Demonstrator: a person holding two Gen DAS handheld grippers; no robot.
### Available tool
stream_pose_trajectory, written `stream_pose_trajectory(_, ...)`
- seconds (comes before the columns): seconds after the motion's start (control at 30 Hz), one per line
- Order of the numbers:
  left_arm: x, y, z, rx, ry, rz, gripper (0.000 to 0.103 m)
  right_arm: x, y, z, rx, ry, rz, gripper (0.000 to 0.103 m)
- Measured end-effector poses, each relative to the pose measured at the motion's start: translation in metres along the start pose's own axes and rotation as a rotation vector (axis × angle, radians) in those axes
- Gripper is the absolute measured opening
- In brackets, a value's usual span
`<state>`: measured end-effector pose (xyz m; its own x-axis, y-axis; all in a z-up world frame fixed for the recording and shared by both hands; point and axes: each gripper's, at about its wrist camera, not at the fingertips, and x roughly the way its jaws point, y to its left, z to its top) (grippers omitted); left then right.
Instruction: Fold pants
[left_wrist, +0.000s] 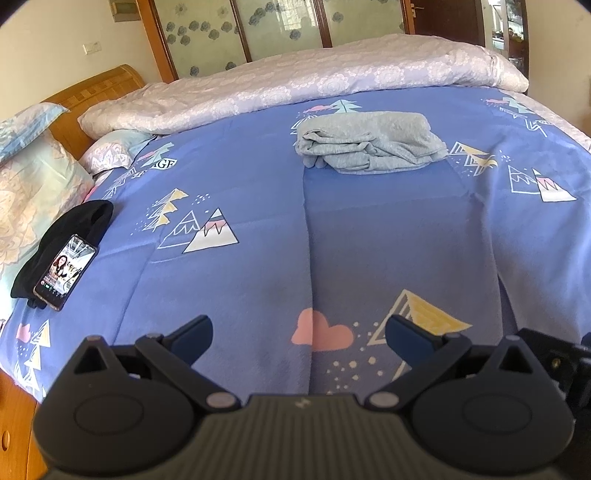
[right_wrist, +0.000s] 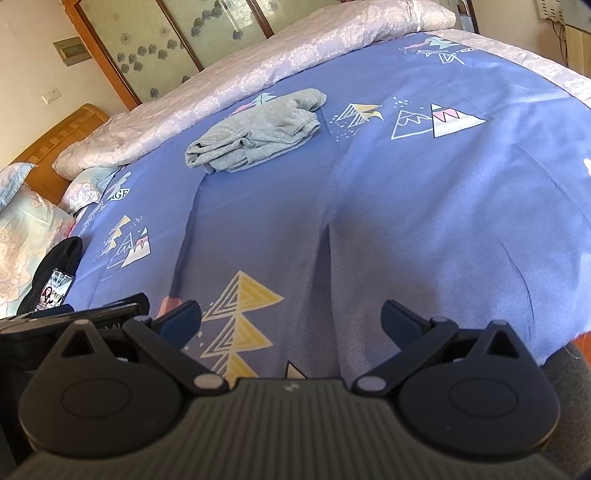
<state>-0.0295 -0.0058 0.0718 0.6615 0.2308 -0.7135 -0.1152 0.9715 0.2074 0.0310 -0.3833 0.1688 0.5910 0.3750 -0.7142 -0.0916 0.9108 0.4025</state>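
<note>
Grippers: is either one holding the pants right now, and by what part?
Nothing is held. The left gripper and right gripper are both open over the blue sheet; the grey pants lie bundled farther up the bed, untouched.

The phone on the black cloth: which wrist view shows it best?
The left wrist view. There the phone lies whole, screen lit, on the black cloth at the bed's left edge. In the right wrist view the phone is small at the frame edge, its lower end hidden behind the other gripper.
</note>
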Motion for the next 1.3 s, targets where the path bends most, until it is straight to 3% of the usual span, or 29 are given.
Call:
stream_pose_trajectory(0.57, -0.0028, -0.0024, -0.0057, 0.052, -0.025, 0.057, 0.103, -0.0002, 0.0026, -0.0009, -0.007, 0.003, 0.011, 0.103)
stream_pose_trajectory(1.3, 0.0024, 0.0004, -0.006, 0.052, -0.003, 0.036, 0.103, 0.0015, 0.002, -0.0029, -0.001, 0.011, 0.007, 0.103)
